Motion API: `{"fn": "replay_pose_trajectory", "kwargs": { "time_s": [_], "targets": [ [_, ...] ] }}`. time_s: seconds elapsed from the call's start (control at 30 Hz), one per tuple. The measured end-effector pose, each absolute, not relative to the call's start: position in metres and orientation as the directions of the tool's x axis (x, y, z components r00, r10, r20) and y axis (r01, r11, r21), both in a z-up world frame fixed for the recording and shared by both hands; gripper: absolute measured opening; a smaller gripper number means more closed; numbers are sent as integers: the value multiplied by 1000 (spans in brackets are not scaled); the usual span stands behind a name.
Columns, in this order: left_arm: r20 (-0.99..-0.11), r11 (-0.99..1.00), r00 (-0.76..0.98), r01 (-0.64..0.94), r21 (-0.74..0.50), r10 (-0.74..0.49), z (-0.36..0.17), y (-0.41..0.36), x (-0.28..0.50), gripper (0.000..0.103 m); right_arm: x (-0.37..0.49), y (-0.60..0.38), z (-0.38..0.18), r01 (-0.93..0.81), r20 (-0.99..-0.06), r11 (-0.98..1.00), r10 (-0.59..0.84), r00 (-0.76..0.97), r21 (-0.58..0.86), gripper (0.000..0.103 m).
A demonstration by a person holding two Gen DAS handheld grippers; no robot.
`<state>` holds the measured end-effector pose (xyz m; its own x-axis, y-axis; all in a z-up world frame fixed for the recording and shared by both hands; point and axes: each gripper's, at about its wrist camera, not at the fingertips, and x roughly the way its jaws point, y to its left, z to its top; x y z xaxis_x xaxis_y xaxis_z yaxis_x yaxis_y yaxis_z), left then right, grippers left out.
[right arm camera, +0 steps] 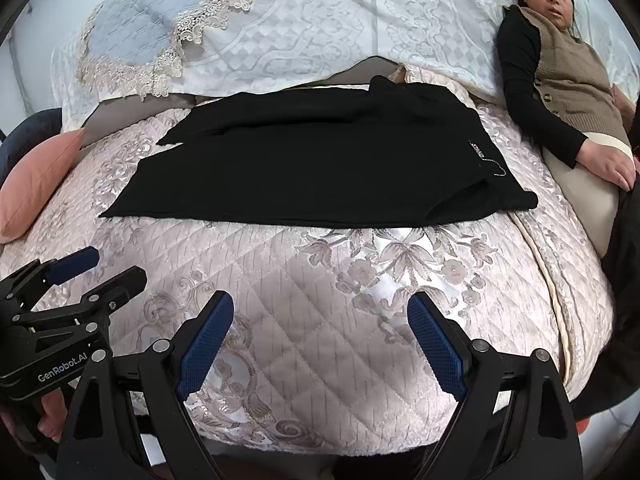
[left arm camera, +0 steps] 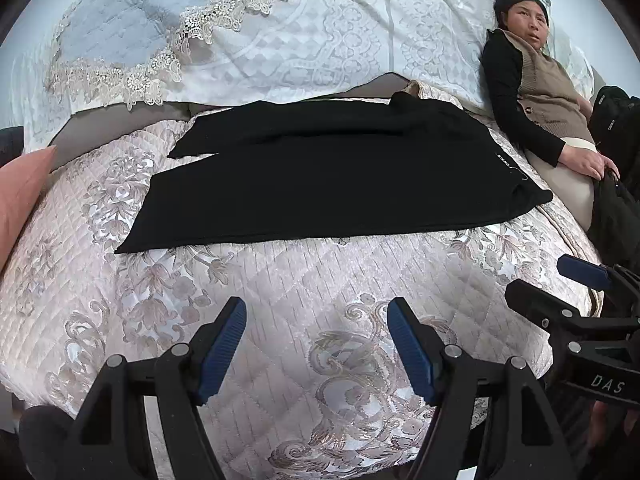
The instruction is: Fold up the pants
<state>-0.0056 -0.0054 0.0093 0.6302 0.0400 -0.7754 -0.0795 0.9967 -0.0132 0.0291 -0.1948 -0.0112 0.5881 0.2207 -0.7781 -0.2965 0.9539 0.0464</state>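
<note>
A pair of black fabric pants (left arm camera: pixel 320 176) lies spread flat across the middle of a bed covered by a pale pink quilted bedspread with raised floral embroidery (left arm camera: pixel 320 292). The legs run toward the left, one lying partly over the other, and the waist end sits to the right, where a small label with white lettering (left arm camera: pixel 505 162) shows near the edge. In the left wrist view, the left gripper (left arm camera: pixel 316 348), black with ribbed blue pads, hovers above bare bedspread well short of the pants, its jaws spread wide and holding nothing. The right gripper (right arm camera: pixel 322 346), of the same build, also hangs over the near part of the bedspread with its jaws wide apart and empty; it appears too at the right edge of the left view (left arm camera: pixel 560 284). Behind the pants, a large white patterned pillow (left arm camera: pixel 320 40) leans up, with a light blue quilted cover trimmed in cream lace (left arm camera: pixel 132 36) draped beside it. A salmon pink cushion (right arm camera: pixel 40 184) rests at the left edge of the bed. On the right, a dark-haired woman in a beige knitted vest over a black long-sleeved top (right arm camera: pixel 560 76) reclines against the pillow, just beside the waist end of the pants.
</note>
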Motion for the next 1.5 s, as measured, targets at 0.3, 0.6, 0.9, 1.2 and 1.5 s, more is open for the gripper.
{"fn": "replay_pose_trajectory", "kwargs": {
  "time_s": [0.3, 0.6, 0.9, 1.2, 1.5],
  "targets": [
    [-776, 996, 629, -90, -12, 48, 10, -3, -5, 74, 29, -195, -11, -296, -778, 954, 223, 587, 49, 89],
    [-778, 996, 627, -90, -10, 48, 9, -6, -4, 74, 28, -196, -11, -297, -778, 954, 223, 587, 50, 89],
    [-782, 996, 621, -90, -15, 45, 8, -4, -6, 74, 25, -195, -13, -301, -784, 952, 226, 578, 52, 89],
    [-787, 996, 616, -89, -19, 40, 5, -5, -6, 74, 26, -196, -16, -296, -788, 954, 223, 574, 54, 89],
    [-786, 996, 617, -86, -21, 37, 4, -6, -6, 74, 27, -197, -15, -299, -789, 953, 225, 572, 55, 89]
  ]
}}
